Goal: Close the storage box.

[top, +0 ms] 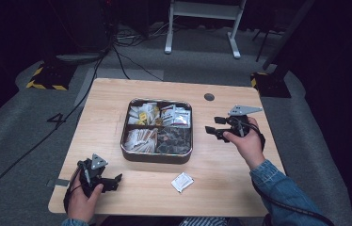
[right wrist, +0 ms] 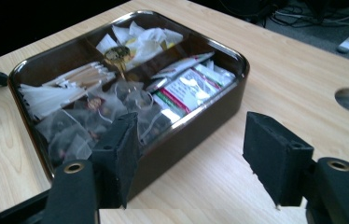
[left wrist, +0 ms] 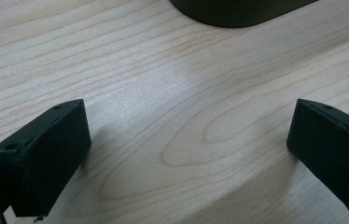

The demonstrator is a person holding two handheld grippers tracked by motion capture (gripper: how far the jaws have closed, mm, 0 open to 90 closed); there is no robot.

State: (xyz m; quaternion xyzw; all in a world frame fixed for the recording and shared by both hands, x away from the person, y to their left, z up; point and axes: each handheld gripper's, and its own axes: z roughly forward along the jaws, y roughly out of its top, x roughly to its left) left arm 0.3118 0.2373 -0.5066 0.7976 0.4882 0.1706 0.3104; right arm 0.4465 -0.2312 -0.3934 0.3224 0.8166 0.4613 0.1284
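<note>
Approach stage, by judgement: left gripper at 7 o'clock and right gripper at 3 o'clock both have jaws released and empty, flanking the compartmented tin at centre of the surface; next, likely retrieving the loose sachet at 6 o'clock.

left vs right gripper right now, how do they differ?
The left gripper sits low at the near left corner of the light wooden table, away from the dark four-compartment metal tray; the right gripper is just right of that tray. The left points at bare wood, the right at the tray's packets. Shared: both have black fingers, spread open and empty.
</note>
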